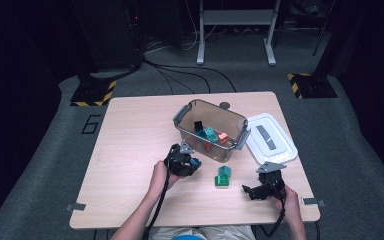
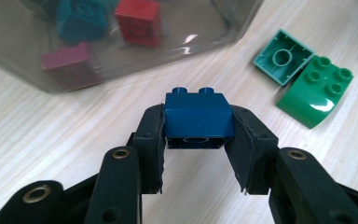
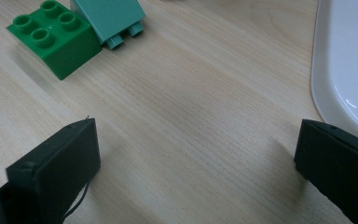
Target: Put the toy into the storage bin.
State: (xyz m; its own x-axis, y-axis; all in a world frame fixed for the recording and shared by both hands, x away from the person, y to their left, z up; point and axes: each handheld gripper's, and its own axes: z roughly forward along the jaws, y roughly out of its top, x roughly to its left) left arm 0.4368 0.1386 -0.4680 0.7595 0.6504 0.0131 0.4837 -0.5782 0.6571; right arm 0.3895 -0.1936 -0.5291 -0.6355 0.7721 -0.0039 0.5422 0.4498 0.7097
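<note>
Left hand-held gripper (image 2: 198,140) clamping blue brick (image 2: 196,113) (studs up), beside clear bin (image 2: 121,70)

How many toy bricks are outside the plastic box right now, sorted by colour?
Blue brick, clamped in the left gripper: 1
Green brick, on the table: 1
Teal brick, touching the green one: 1
Total outside the box: 3
</note>
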